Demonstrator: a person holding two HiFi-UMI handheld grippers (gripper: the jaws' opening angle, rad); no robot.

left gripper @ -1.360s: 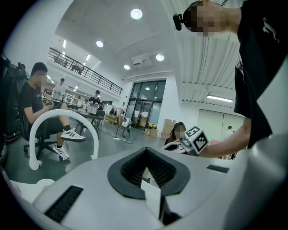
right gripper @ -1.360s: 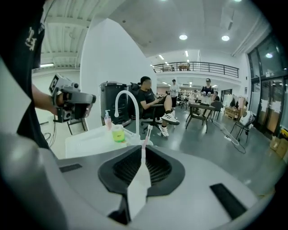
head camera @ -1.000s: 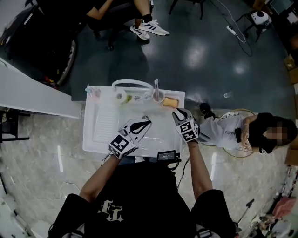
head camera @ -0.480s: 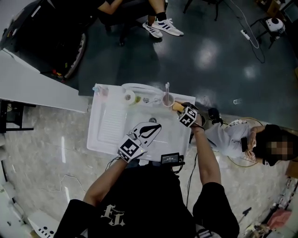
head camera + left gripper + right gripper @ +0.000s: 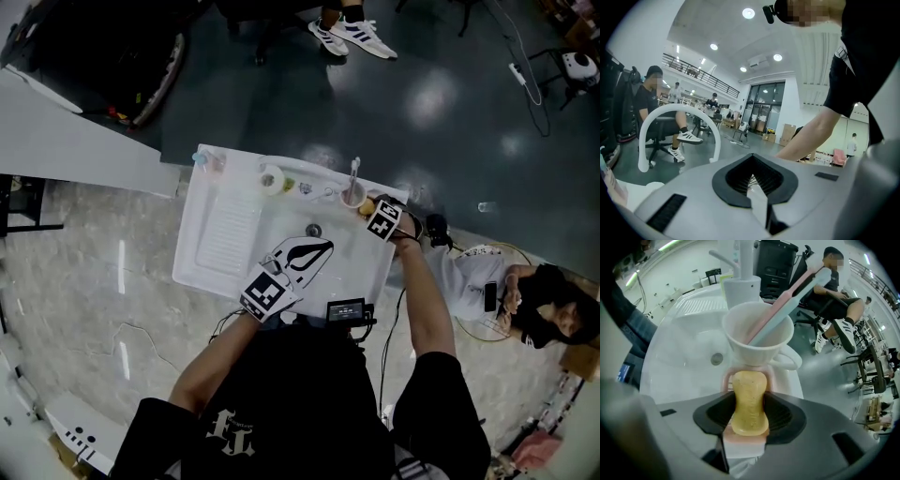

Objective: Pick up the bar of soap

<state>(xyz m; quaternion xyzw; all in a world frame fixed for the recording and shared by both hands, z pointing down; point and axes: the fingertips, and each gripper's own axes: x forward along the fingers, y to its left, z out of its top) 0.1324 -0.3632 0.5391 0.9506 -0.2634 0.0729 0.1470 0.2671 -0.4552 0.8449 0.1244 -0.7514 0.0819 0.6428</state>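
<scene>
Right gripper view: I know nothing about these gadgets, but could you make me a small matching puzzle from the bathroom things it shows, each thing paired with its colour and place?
Things:
1. bar of soap
2. soap dish
3. cup
4. drain

Descriptions:
a. white, holding two toothbrushes
b. metal, at the bottom of the basin
c. yellow and speckled, lying on a dish
d. pink, directly under the soap

Pairs: 1-c, 2-d, 3-a, 4-b
</scene>
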